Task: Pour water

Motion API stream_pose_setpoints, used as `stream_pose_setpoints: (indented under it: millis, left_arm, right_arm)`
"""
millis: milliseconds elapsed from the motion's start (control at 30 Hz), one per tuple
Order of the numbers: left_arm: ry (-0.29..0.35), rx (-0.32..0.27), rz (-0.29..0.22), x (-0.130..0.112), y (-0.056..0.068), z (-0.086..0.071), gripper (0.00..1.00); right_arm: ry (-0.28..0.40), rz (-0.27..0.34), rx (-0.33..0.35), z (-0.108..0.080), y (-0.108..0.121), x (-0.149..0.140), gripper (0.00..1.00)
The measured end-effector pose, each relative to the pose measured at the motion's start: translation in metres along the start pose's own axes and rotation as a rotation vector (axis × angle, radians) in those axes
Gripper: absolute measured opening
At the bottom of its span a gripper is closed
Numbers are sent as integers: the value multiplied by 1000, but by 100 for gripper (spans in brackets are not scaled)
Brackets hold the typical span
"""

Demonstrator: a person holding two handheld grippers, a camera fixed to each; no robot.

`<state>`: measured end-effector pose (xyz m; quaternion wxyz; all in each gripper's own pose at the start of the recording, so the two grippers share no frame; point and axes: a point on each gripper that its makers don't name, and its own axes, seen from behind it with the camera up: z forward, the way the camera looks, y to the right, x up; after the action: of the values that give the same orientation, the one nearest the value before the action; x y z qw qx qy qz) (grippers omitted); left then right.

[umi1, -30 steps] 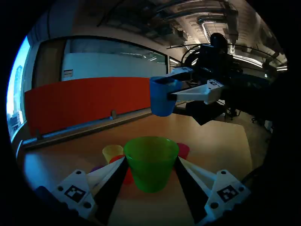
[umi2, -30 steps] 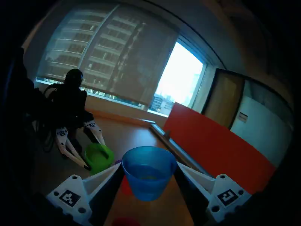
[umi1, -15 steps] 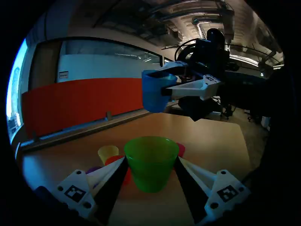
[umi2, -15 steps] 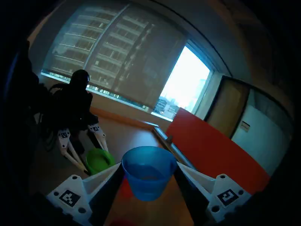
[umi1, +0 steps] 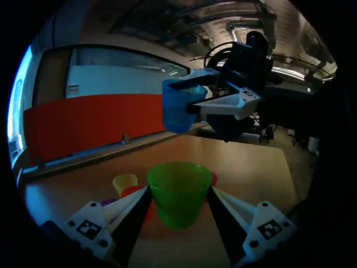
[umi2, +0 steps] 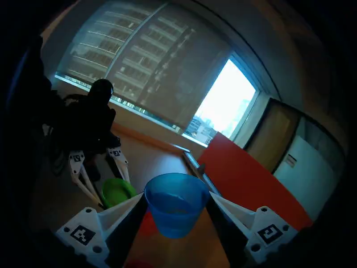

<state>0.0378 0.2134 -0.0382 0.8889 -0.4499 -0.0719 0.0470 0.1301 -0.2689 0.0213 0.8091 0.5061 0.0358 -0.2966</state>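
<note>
So, a pour is being lined up here, by the look of it. The translucent blue plastic cup [umi2: 176,210], with a little water showing low inside, is being squeezed between both fingers of the right gripper [umi2: 176,196] at the lower middle of the right gripper view, jaws closed just to cup width. The translucent green plastic cup [umi1: 180,201] is being pinched the same way by the left gripper [umi1: 178,190], lower middle of the left gripper view, upright.

In that view the blue cup is being held in the upper middle of the frame, above the green one and somewhat beyond it, not yet tipped. For a clean pour, the blue lip is probably best brought over the green mouth first, then tilted slowly.

Room-wise, the light wooden tabletop [umi1: 254,165] is being left open toward the right of the frame. A small yellow cup [umi1: 124,182] and a small red cup [umi1: 134,191] are being kept just left of the green cup, so drips there are being risked.
</note>
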Motion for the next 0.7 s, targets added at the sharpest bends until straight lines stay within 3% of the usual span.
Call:
stream_pose_setpoints:
  millis: [700]
  left_arm:
    - [24,-21,-13,3,4,4,84]
  right_arm:
    - [-5,-87,23,8,-5,8,91]
